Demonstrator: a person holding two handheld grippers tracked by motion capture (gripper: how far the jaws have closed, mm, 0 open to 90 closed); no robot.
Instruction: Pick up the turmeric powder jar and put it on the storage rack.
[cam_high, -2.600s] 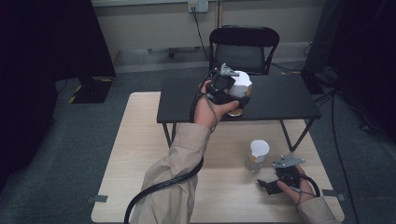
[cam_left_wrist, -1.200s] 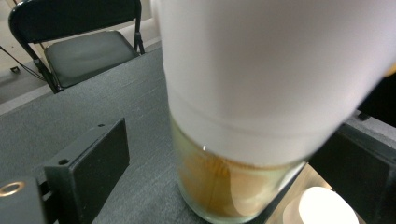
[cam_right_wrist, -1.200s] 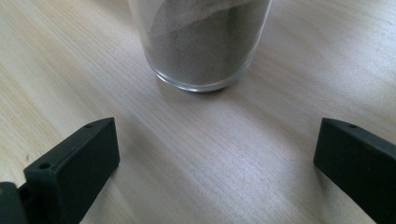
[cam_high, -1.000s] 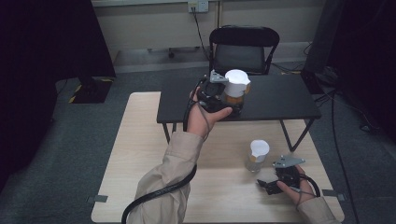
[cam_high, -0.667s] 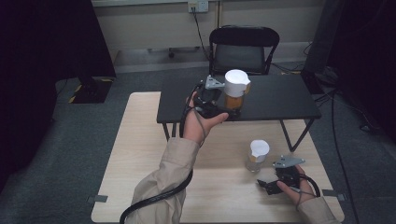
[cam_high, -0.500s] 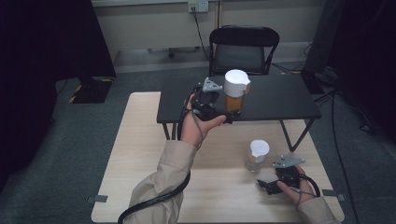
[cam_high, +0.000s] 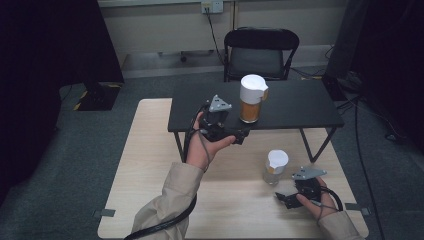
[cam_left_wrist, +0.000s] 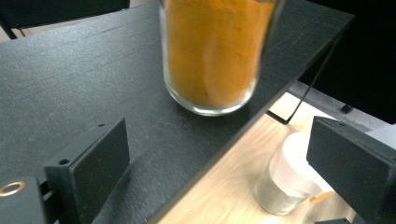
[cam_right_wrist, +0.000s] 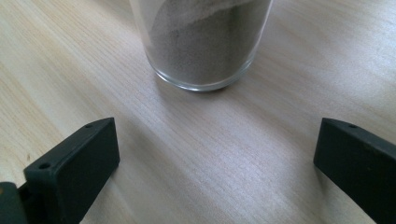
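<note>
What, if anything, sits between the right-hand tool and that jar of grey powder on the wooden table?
Nothing visible does. In the right gripper view, bare wood lies between the open jaws of the right tool and the grey powder jar, which stands upright just ahead of them on the wooden table.

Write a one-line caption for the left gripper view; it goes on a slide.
Open left gripper facing a glass jar of orange powder standing free on the black table.

The top of the orange jar (cam_left_wrist: 212, 51) is cut off and blurry in the left gripper view. The grey jar (cam_right_wrist: 201, 39) loses its top in the right gripper view.
</note>
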